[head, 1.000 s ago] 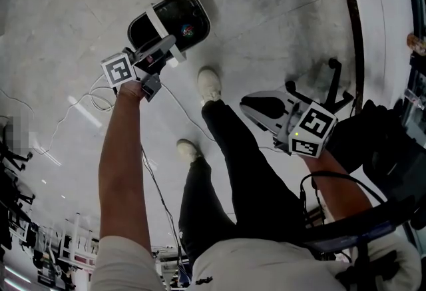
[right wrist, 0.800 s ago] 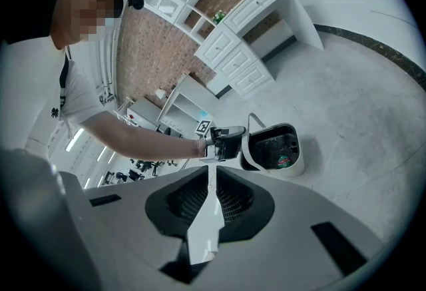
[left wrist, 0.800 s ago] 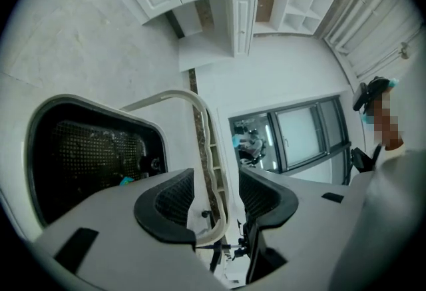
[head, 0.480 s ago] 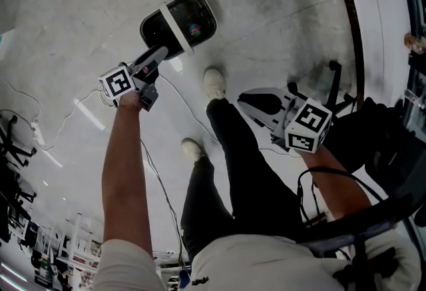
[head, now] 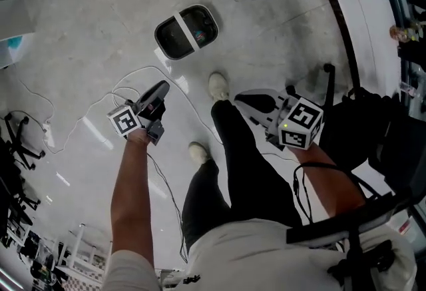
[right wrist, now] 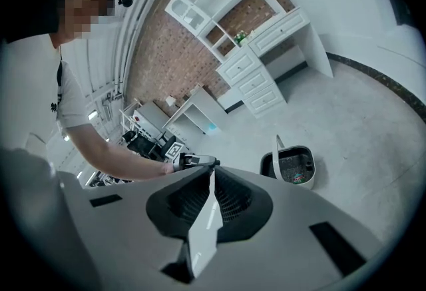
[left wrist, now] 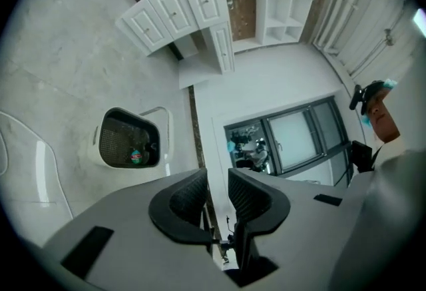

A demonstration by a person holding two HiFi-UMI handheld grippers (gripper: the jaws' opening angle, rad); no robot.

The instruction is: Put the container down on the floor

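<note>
The container (head: 186,31) is a white basket with a dark mesh inside and a white handle band. It stands on the pale floor, with a small colourful item inside. It also shows in the left gripper view (left wrist: 126,143) and the right gripper view (right wrist: 293,166). My left gripper (head: 160,90) hangs well back from it, nearer to me. Its jaws (left wrist: 216,180) have just been closing and stand a little apart with nothing between them. My right gripper (head: 256,102) is over my right leg; its tips (right wrist: 212,173) meet and hold nothing.
A thin white cable (head: 126,80) loops on the floor near the left gripper. My shoes (head: 218,86) stand between the grippers. A dark chair (head: 373,150) is at the right, beside a dark floor strip (head: 339,23). White cabinets (left wrist: 180,10) line the far wall.
The left gripper has left the container's handle and drawn back and up, away from it. The container stays on the floor. The right gripper has risen a little.
</note>
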